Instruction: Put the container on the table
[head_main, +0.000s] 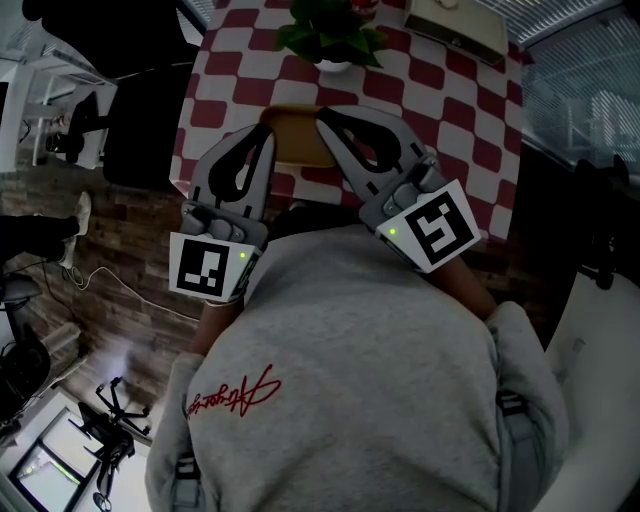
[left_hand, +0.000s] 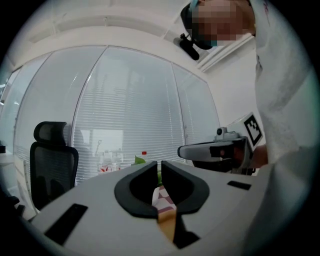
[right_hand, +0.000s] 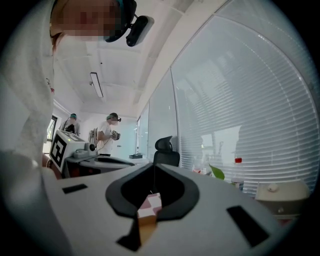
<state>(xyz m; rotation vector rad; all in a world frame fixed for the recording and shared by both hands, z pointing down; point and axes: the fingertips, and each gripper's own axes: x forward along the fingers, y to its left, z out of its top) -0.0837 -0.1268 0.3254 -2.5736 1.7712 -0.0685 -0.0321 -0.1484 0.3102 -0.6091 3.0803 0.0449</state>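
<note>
A tan, tray-like container (head_main: 294, 140) lies at the near edge of the red-and-white checked table (head_main: 450, 110), seen in the head view between my two grippers. My left gripper (head_main: 267, 133) points along its left side and my right gripper (head_main: 322, 113) along its right side. Both are shut with nothing between the jaws. Whether either touches the container I cannot tell. In the left gripper view the shut left gripper (left_hand: 159, 165) shows a strip of checked cloth and tan surface below it. The right gripper view shows the right gripper (right_hand: 153, 168) in the same way.
A potted plant (head_main: 330, 35) and a beige box (head_main: 455, 25) stand at the table's far side. A black office chair (head_main: 140, 120) sits left of the table, by the wooden floor (head_main: 130, 300). Window blinds (left_hand: 125, 115) lie ahead. People (right_hand: 107, 132) stand far off.
</note>
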